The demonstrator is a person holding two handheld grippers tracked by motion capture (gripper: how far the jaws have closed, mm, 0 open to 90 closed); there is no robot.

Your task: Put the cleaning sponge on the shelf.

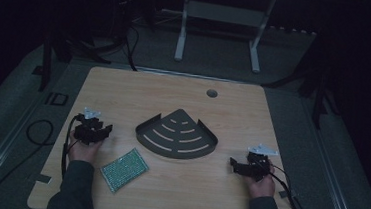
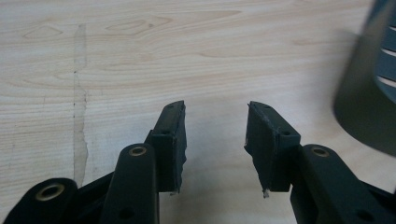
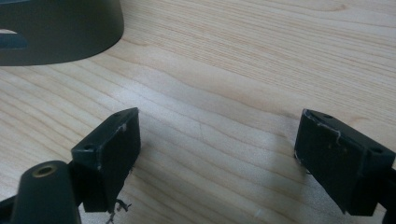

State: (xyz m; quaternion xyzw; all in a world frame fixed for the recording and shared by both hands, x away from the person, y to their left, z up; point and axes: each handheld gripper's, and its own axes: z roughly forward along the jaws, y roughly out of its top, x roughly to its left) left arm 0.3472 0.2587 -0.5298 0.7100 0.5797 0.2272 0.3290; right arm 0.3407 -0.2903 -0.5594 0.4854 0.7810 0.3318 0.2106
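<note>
A: Where do you stand? Your left hand-held gripper [image 1: 102,130] rests on the pale wooden worktop [image 1: 124,92], jaws spread, nothing between them. Your right hand-held gripper [image 1: 236,166] is the same: spread, empty.

B: And the things?

A: The green studded rectangular sponge [image 1: 124,169] lies just right of your left hand, toward you, long axis diagonal. The dark grey quarter-round slotted metal rack [image 1: 177,134] sits mid-worktop, between both grippers. Left is nearer the sponge; nothing blocks the way.
</note>
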